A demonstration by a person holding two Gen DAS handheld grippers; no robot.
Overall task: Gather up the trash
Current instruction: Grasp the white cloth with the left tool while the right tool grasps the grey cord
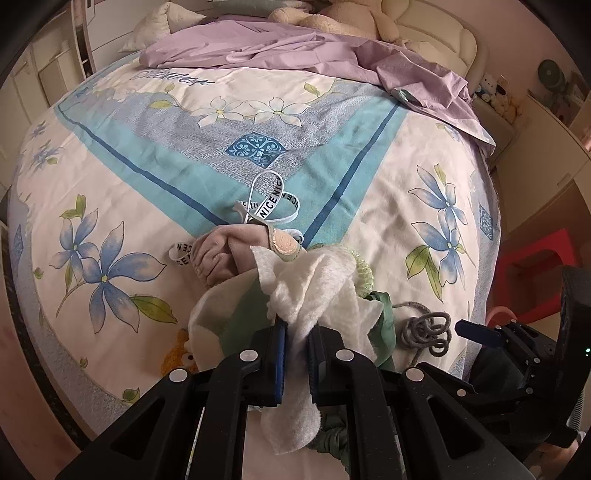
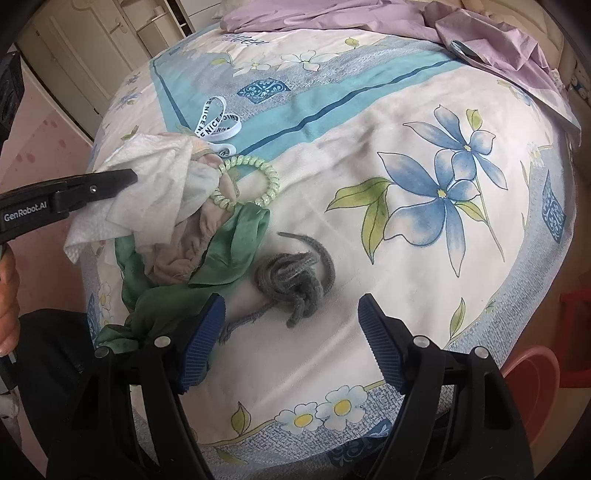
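Observation:
My left gripper (image 1: 295, 332) is shut on a crumpled white tissue (image 1: 317, 291), held just above a pile on the flowered bed; it shows from the side in the right wrist view (image 2: 129, 177), gripping the tissue (image 2: 147, 184). The pile holds a pink cloth (image 2: 181, 254), a green cloth (image 2: 229, 251), a green spiral hair tie (image 2: 269, 177) and a white "NICE" ribbon (image 2: 218, 125). A grey cord tangle (image 2: 295, 280) lies in front of my right gripper (image 2: 291, 310), which is open and empty just above the bed.
The bedspread (image 2: 424, 240) has a crumpled purple sheet (image 1: 295, 48) and a plush toy (image 1: 351, 18) at its far end. A red stool (image 1: 535, 269) and a pink basin (image 2: 535, 369) stand on the floor to the right. An orange plush (image 1: 179, 354) lies at the bed edge.

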